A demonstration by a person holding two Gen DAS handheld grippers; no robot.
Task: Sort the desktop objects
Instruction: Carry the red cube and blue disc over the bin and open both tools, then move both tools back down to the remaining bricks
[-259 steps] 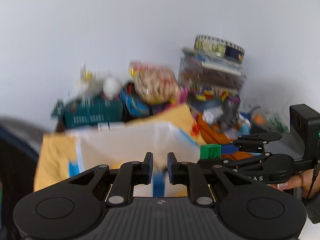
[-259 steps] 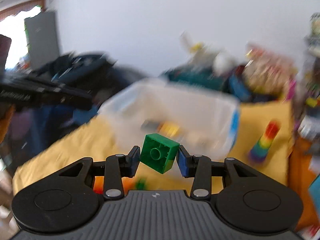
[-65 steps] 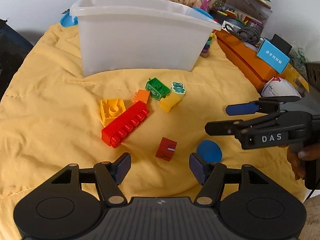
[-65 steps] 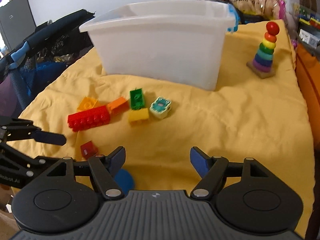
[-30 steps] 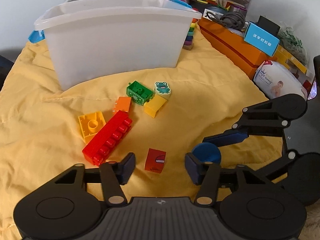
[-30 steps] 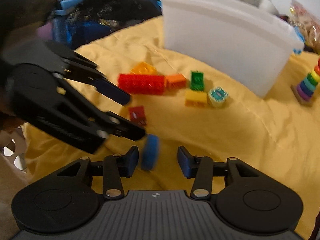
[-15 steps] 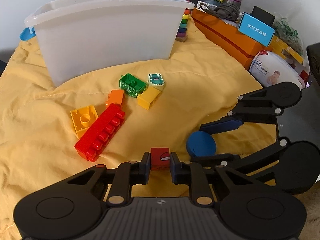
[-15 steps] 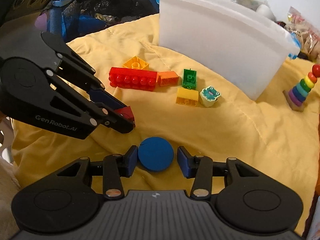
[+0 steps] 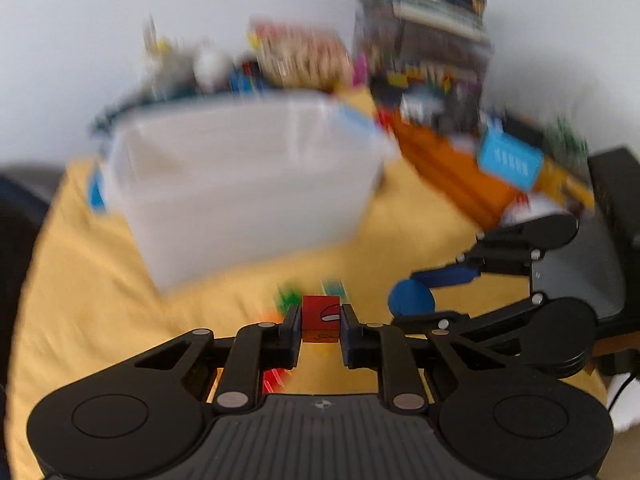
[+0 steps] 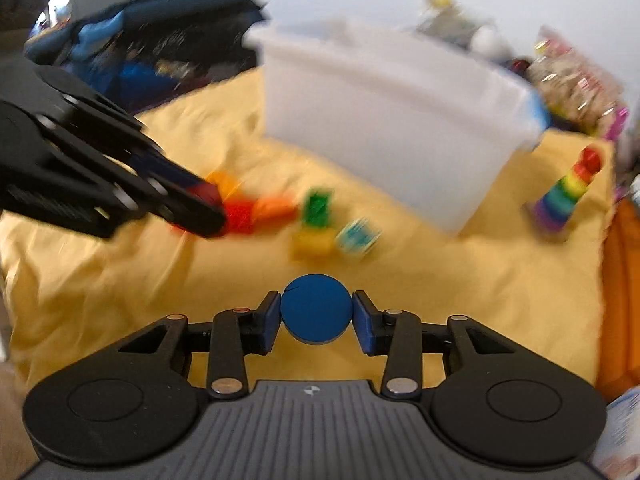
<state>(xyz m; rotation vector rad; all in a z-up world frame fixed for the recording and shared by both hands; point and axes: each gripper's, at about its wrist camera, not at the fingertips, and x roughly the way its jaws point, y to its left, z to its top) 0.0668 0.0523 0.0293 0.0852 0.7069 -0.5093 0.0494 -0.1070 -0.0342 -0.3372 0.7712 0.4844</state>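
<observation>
My left gripper (image 9: 320,330) is shut on a small red cube (image 9: 321,323) and holds it above the yellow cloth (image 9: 100,288). My right gripper (image 10: 316,322) is shut on a blue disc (image 10: 316,308), also lifted off the cloth; the disc shows in the left wrist view (image 9: 412,300) too. The white plastic bin (image 9: 244,184) stands ahead of both grippers, and it also shows in the right wrist view (image 10: 392,120). Loose bricks lie on the cloth in front of it: red (image 10: 238,212), orange (image 10: 274,206), green (image 10: 317,206), yellow (image 10: 312,244) and a frog block (image 10: 358,236). Both views are motion-blurred.
A rainbow stacking toy (image 10: 566,196) stands right of the bin. An orange box (image 9: 452,168) with a blue packet (image 9: 510,162) lies along the right. Cluttered toys and bags (image 9: 304,60) stand behind the bin. A dark bag (image 10: 160,52) lies at the left.
Both grippers closed on their objects half a second ago and have since lifted them off the cloth, tilting up toward the bin. Before that both were open over the cloth.
</observation>
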